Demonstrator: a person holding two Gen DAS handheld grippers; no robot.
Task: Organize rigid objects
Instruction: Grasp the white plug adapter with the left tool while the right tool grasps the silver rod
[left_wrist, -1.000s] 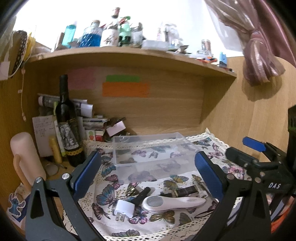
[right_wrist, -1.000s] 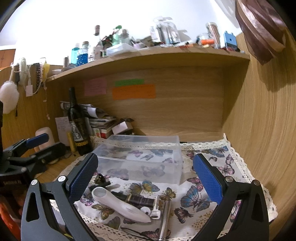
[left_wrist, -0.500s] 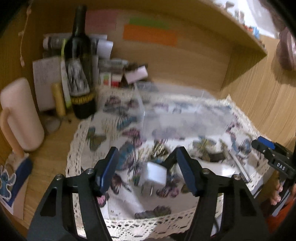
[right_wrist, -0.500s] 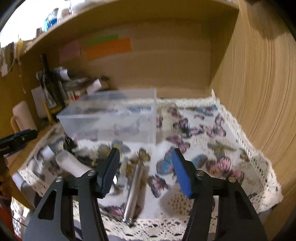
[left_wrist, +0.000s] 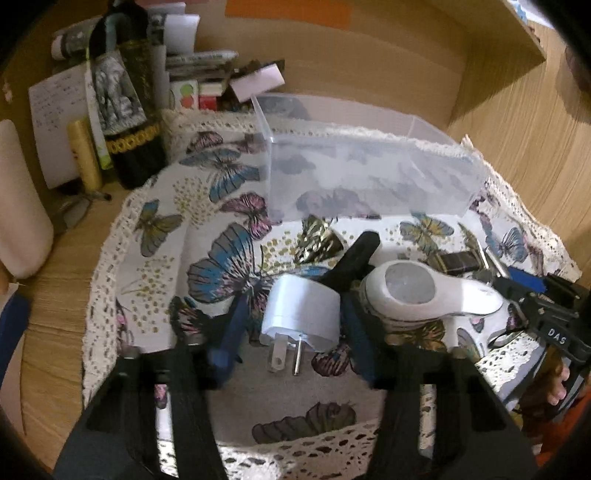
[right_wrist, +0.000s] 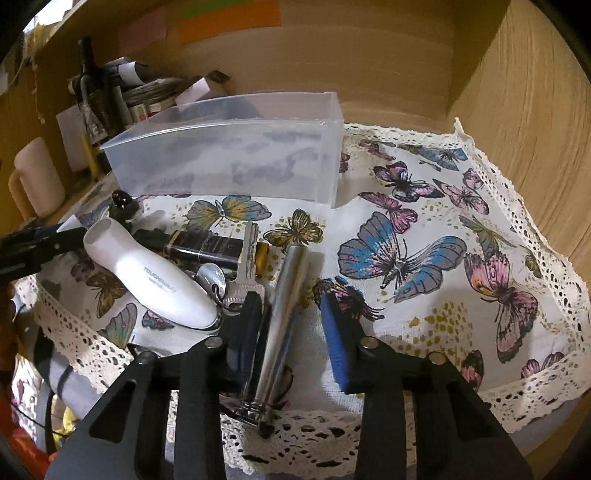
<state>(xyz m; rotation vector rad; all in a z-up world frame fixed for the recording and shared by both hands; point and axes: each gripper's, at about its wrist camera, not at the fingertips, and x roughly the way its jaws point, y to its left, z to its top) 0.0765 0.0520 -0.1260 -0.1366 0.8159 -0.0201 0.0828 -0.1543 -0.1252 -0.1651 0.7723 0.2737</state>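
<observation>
**Both grippers closing over items on the butterfly cloth**

Far left, left wrist view: a cream mug (left_wrist: 18, 206) stands on the wooden bench (left_wrist: 51, 306), with a dark wine bottle (left_wrist: 127, 96) behind it at the cloth's (left_wrist: 159, 258) corner, papers and small boxes stacked beyond.

Left hand-held gripper (left_wrist: 291, 325): jaws closing, a white plug adapter (left_wrist: 301, 314) between the blue pads. Prongs point toward the camera. Pads sit just beside its sides; contact cannot be told for sure through the blur. A black piece (left_wrist: 354, 258) lies just behind the adapter.

Right of that: a white handheld device (left_wrist: 424, 295) lies on its side, touching a cluster of a dark lighter-like case (right_wrist: 210, 243), a key (right_wrist: 245, 273) and a small round metal piece.

Behind, mid-cloth: a clear plastic bin (left_wrist: 369, 173), upright, nothing seen inside.

Right hand-held gripper (right_wrist: 291, 339): jaws closing, a slim metal razor (right_wrist: 282, 321) between them, handle pointing toward the bin, head at the lace edge near the camera. The left pad is against the handle; the right pad stands apart.

Far right: bare cloth, then the wooden side wall (right_wrist: 535, 122).
</observation>
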